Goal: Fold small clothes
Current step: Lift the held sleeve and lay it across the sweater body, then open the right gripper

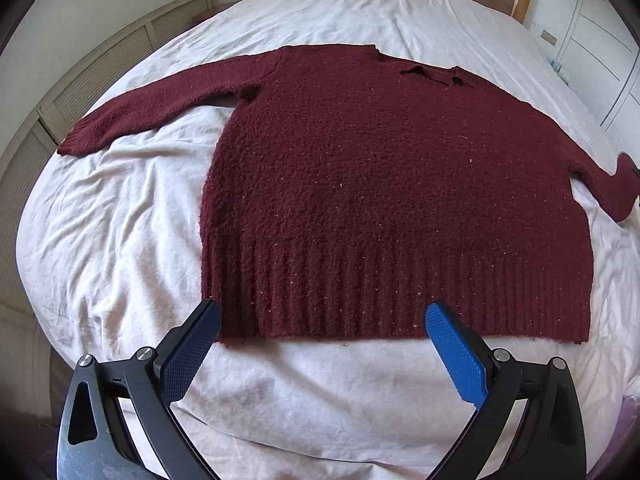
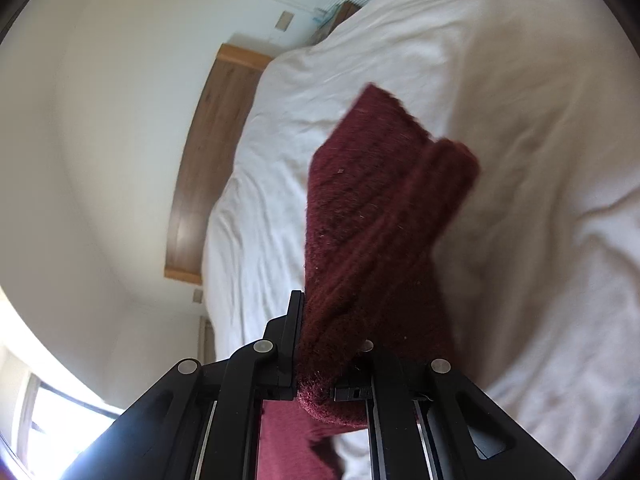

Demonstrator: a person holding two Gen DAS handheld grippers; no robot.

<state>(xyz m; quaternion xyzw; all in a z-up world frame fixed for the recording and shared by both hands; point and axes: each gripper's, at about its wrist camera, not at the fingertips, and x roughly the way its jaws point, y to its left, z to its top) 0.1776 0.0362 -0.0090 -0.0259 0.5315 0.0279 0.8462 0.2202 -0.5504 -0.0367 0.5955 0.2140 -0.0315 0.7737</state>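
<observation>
dark red knit sweater (image 1: pixel 384 184) lies flat on the bed (image 1: pixel 120 240), body spread, ribbed hem nearest the camera, one sleeve (image 1: pixel 160 100) stretched out to the side. left claw (image 1: pixel 322 340) hangs wide open just above the hem, blue pads (image 1: pixel 456 356) apart, gripping nothing. right claw (image 2: pixel 324 344) is clenched on the other sleeve's cuff (image 2: pixel 380 208), lifting it clear of the rumpled white sheet (image 2: pixel 520 160). wooden headboard (image 2: pixel 208 152) behind, pale walls, louvred panels (image 1: pixel 100 72) along one side.
</observation>
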